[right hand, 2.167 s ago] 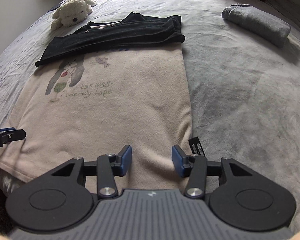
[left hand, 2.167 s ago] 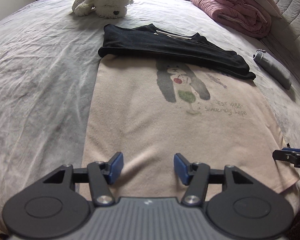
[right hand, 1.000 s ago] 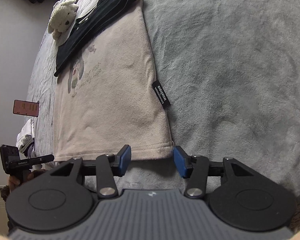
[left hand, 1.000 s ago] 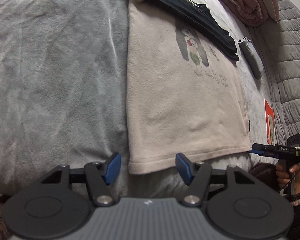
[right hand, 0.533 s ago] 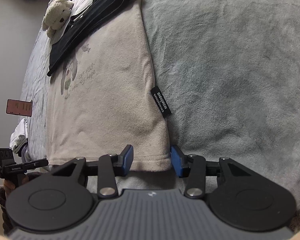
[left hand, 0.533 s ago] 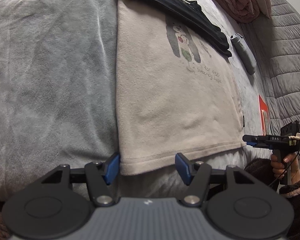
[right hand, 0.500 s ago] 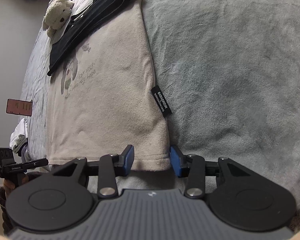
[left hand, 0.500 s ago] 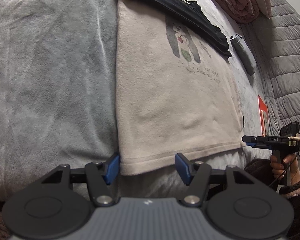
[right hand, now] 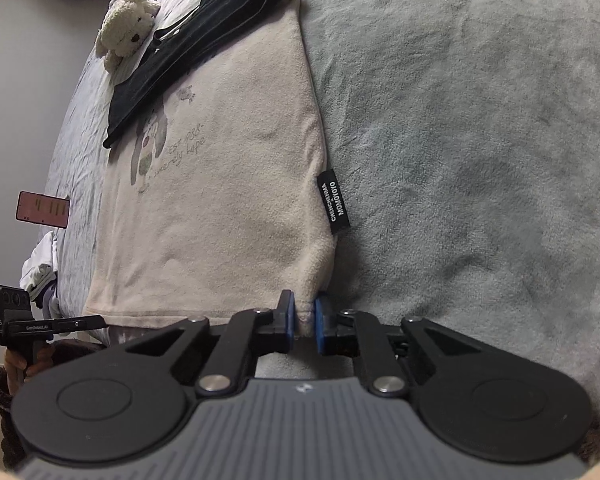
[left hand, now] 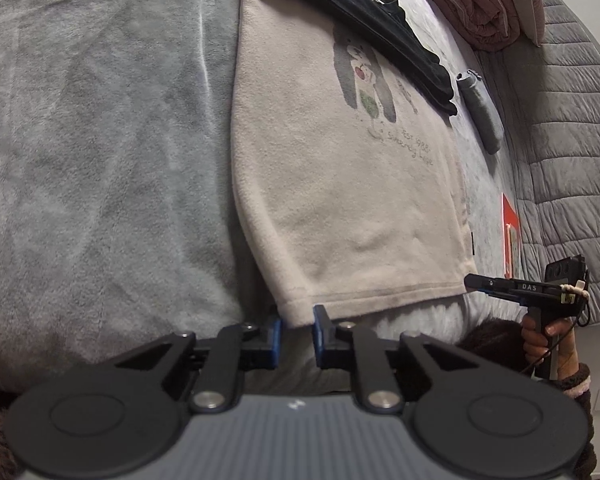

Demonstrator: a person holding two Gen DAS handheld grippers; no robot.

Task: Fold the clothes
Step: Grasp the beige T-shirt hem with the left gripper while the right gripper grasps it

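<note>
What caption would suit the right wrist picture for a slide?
Right tongs, just closed, pinch the near corner of the cream sweatshirt on the grey bedspread.

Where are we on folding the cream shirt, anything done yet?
Done: cream shirt lies flat on the bed, far end under the folded black garment. In hand: left gripper and right gripper have just closed on its two hem corners. Left: every fold.

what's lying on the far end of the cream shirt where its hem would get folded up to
A folded black garment lies across the far end of the cream shirt, on the fold's landing spot. Both hand-held grippers, left and right, have just closed on the near hem corners; nothing else lies on the shirt.
</note>
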